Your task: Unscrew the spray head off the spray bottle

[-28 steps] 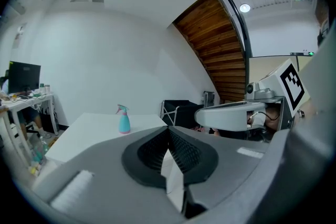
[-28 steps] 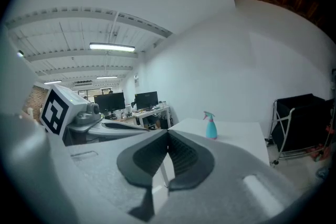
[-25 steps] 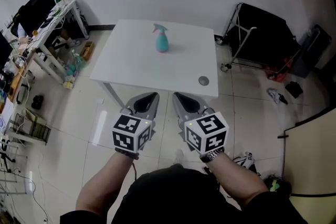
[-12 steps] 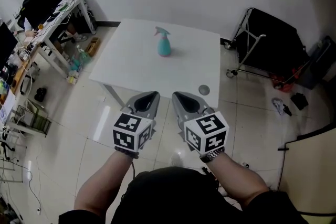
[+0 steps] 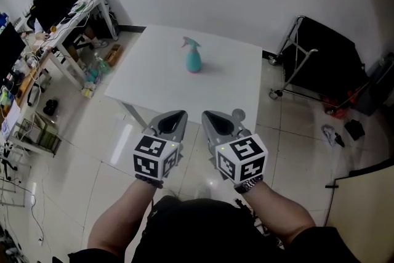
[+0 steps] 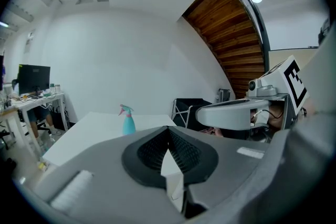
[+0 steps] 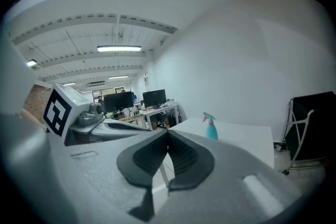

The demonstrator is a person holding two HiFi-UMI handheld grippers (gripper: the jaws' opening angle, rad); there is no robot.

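A teal spray bottle [image 5: 194, 58] with a pink-tipped spray head [image 5: 188, 42] stands upright on the far half of a white table [image 5: 160, 80]. It also shows small in the left gripper view as the bottle [image 6: 128, 122] and in the right gripper view as the bottle [image 7: 211, 128]. My left gripper [image 5: 174, 117] and right gripper [image 5: 211, 116] hover side by side, short of the table's near edge and well apart from the bottle. Both are shut with nothing between their jaws.
A small grey round thing [image 5: 238, 113] lies on the table's near right corner. A black cart on a metal frame [image 5: 320, 58] stands to the right. Cluttered desks with monitors [image 5: 55, 15] line the left side. Tiled floor lies below me.
The view has crept forward: the table and bottle sit slightly lower and nearer in the head view. Both grippers stay shut and side by side.
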